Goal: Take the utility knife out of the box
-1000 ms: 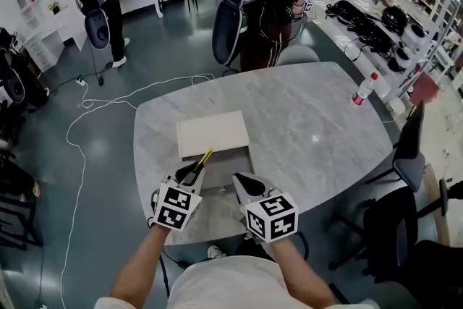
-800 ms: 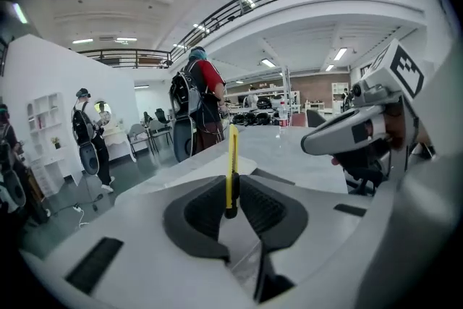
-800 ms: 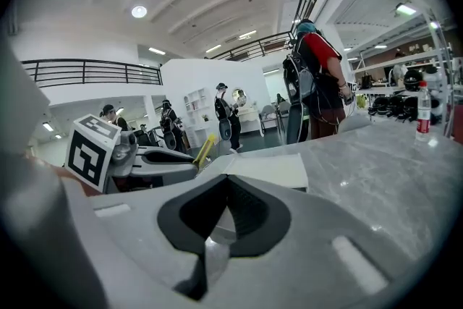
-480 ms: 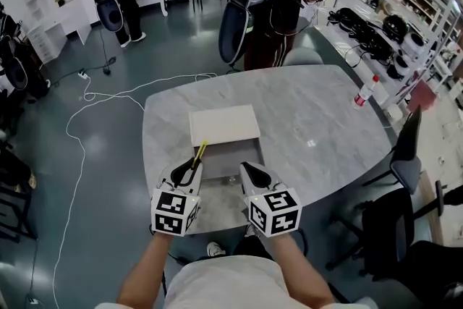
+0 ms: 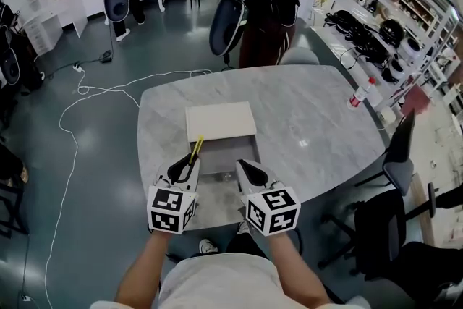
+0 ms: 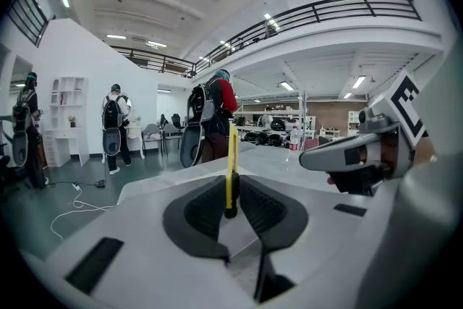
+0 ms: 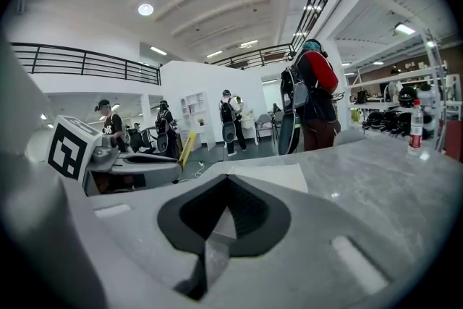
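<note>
Obliquely up-forward, the utility knife (image 5: 196,149).

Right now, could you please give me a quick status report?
Left tool shut on the yellow knife, upright. Right tool shut, empty. Box open, nothing blocking.

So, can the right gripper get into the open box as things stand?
Probably yes. The right gripper hangs at the near edge of the box, the lid is folded back, and nothing lies between them. The left gripper holds the utility knife at the box's left side.
</note>
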